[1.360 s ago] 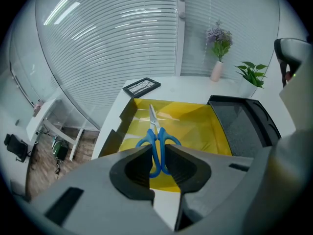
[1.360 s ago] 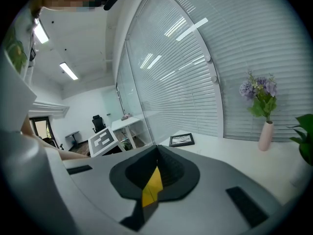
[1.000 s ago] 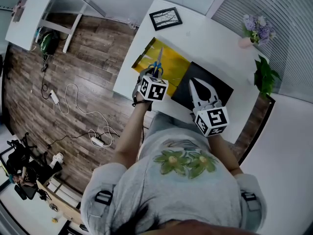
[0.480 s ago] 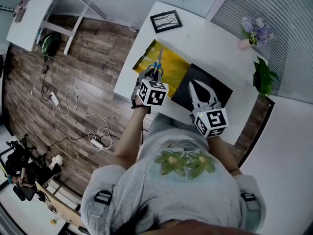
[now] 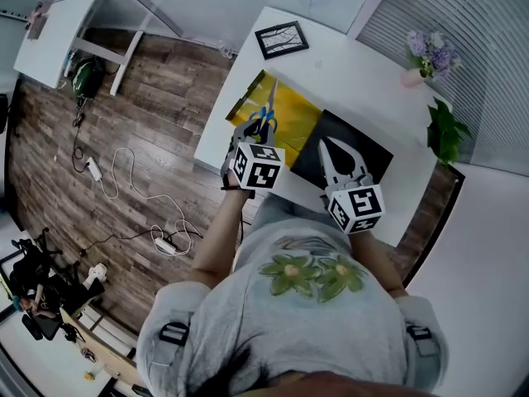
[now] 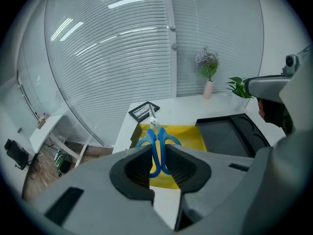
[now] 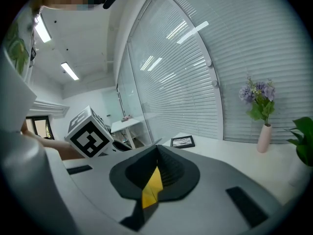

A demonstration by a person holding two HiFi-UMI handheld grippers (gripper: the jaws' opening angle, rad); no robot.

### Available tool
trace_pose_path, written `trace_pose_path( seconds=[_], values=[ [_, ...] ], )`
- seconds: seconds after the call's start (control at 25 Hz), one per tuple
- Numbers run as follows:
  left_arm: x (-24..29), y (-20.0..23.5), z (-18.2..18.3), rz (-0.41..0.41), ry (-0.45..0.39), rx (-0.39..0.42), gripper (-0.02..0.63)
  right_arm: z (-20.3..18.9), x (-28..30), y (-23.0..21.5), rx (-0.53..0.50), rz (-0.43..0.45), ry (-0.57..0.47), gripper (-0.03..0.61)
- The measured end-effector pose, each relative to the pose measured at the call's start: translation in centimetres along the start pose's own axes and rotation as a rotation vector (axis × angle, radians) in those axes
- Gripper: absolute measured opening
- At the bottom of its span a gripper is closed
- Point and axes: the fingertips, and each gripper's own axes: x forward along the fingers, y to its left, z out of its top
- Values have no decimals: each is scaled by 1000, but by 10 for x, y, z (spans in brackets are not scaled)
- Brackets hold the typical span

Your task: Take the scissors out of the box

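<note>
- Left gripper (image 5: 264, 127) points steeply down, its jaws clamped on the scissors (image 6: 155, 137).
- Right gripper (image 5: 327, 142) tilts slightly down, jaw tips together, nothing held.

The head camera looks steeply down from above the person's shoulders, far enough off to take in the whole white table (image 5: 355, 64), the wooden floor (image 5: 140, 122) and, from behind, the left tongs (image 5: 261, 129) and the right tongs (image 5: 333, 145). The camera on the left tongs sits close behind their jaws and tilts down across the table at the yellow box (image 6: 193, 137), with the window blinds (image 6: 112, 58) beyond. The camera on the right tongs looks almost level over the table toward the same blinds. All three views share the picture frame (image 5: 281, 36) and the vase of flowers (image 5: 413, 73) at the table's far side
</note>
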Motion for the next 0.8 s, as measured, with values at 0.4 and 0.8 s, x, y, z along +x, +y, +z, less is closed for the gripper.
trace_pose_path(
  seconds=[0.4,0.8],
  values=[
    [-30,-11,13,-15,-57,18,91,3,-2,0,-5,-2,-3,8],
    [-48,-25,22,-30,-96,35,91,3,-5,0,-11,-1,-6,8]
  ],
)
